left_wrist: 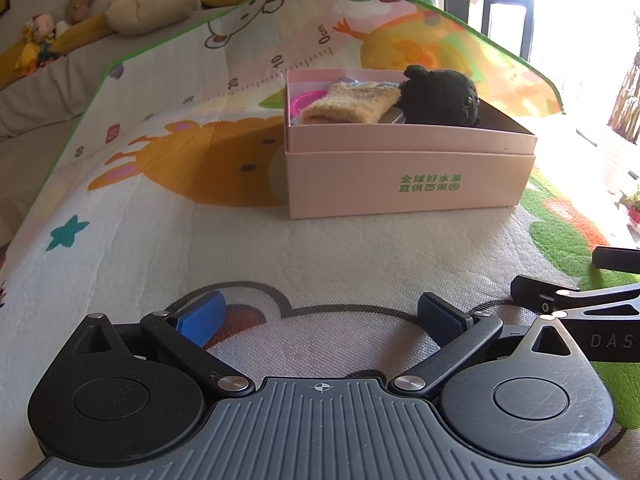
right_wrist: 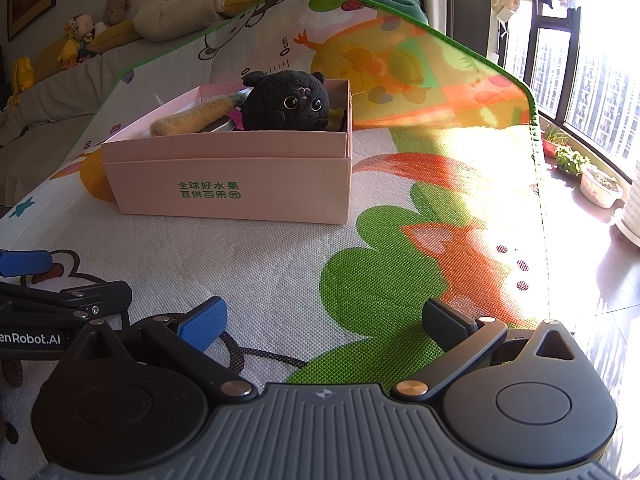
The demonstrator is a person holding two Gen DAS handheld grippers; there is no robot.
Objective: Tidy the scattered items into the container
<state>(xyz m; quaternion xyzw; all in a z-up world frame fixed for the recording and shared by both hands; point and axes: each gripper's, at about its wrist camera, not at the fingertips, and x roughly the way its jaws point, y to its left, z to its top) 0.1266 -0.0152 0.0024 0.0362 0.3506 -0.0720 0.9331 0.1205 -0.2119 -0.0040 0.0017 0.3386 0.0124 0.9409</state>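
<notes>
A pink cardboard box with green print stands on the play mat ahead of both grippers. Inside it sit a black plush cat, a yellow fuzzy knitted piece, a pink ring-shaped item and a metal tin. My left gripper rests low over the mat, open, nothing between its blue pads. My right gripper is likewise open and empty, near the mat's front. Each gripper shows at the edge of the other's view.
The colourful cartoon play mat covers the floor. A sofa with plush toys runs along the back left. Windows and potted plants lie to the right. A black cord lies on the mat by my right gripper.
</notes>
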